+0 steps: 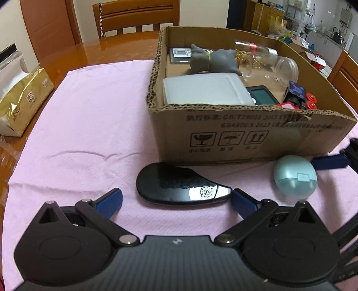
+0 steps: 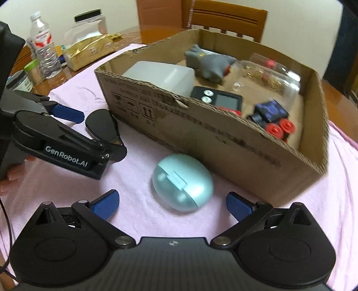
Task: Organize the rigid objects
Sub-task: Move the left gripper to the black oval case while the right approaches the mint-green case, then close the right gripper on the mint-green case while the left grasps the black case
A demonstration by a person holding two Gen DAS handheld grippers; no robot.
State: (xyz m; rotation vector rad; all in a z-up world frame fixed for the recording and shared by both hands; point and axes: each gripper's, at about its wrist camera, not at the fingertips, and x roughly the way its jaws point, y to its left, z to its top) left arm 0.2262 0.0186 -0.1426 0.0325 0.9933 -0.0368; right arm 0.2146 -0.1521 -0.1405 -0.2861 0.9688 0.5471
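Observation:
A black teardrop-shaped object (image 1: pixel 179 187) lies on the pink cloth in front of the cardboard box (image 1: pixel 223 138). My left gripper (image 1: pixel 176 200) is open, its fingers on either side of the object's near end. A pale teal egg-shaped case (image 2: pixel 182 181) lies on the cloth by the box's front wall (image 2: pixel 223 143); it also shows in the left wrist view (image 1: pixel 295 175). My right gripper (image 2: pixel 172 203) is open, fingers spread just short of the case. The left gripper (image 2: pixel 69 125) shows in the right wrist view beside the black object (image 2: pixel 101 124).
The box holds a white container (image 1: pixel 205 88), a grey toy figure (image 1: pixel 212 59), clear jars (image 1: pixel 275 65), a black digital device (image 1: pixel 261 95) and a blue and red toy (image 1: pixel 297 95). A gold tissue pack (image 1: pixel 22 100) lies left. Bottles (image 2: pixel 43 47) and chairs (image 1: pixel 136 18) stand beyond.

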